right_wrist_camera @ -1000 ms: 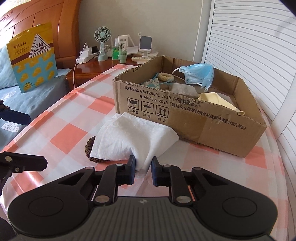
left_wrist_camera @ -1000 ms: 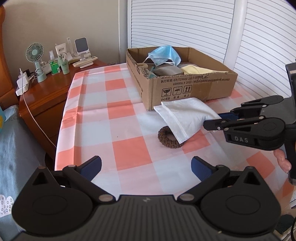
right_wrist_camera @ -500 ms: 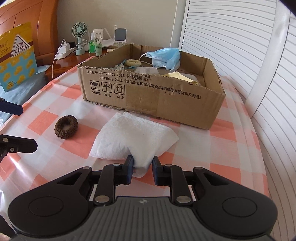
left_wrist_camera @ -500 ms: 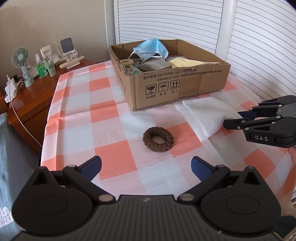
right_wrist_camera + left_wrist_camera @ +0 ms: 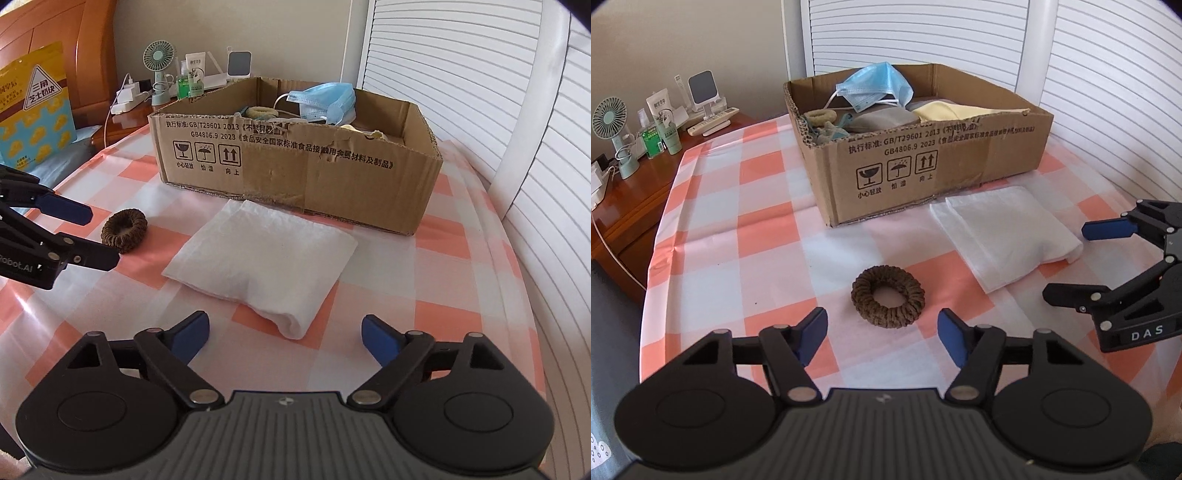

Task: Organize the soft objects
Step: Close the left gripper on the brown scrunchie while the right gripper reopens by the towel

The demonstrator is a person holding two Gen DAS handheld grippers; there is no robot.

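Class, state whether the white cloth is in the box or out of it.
Out. The white cloth lies folded on the checked tablecloth, in front of the cardboard box.

Orange-and-white checked tablecloth (image 5: 768, 236), brown knitted scrunchie (image 5: 888, 296), white folded cloth (image 5: 1004, 232), tan cardboard box (image 5: 942, 158) with black print, light blue face mask (image 5: 875, 88), black grippers with blue fingertips (image 5: 812, 332).

You face a table under an orange-and-white checked tablecloth (image 5: 768, 236), set against white slatted shutters (image 5: 1108, 92). Beside it, a wooden nightstand (image 5: 639, 192) carries a small green fan (image 5: 611, 129), a green bottle (image 5: 650, 138), a white tube (image 5: 666, 123), a remote control (image 5: 713, 122) and a little stand with a grey screen (image 5: 701, 88). A white charger with its cable (image 5: 125, 98) lies there too. A yellow snack bag (image 5: 33, 110) leans on the wooden headboard (image 5: 88, 48).
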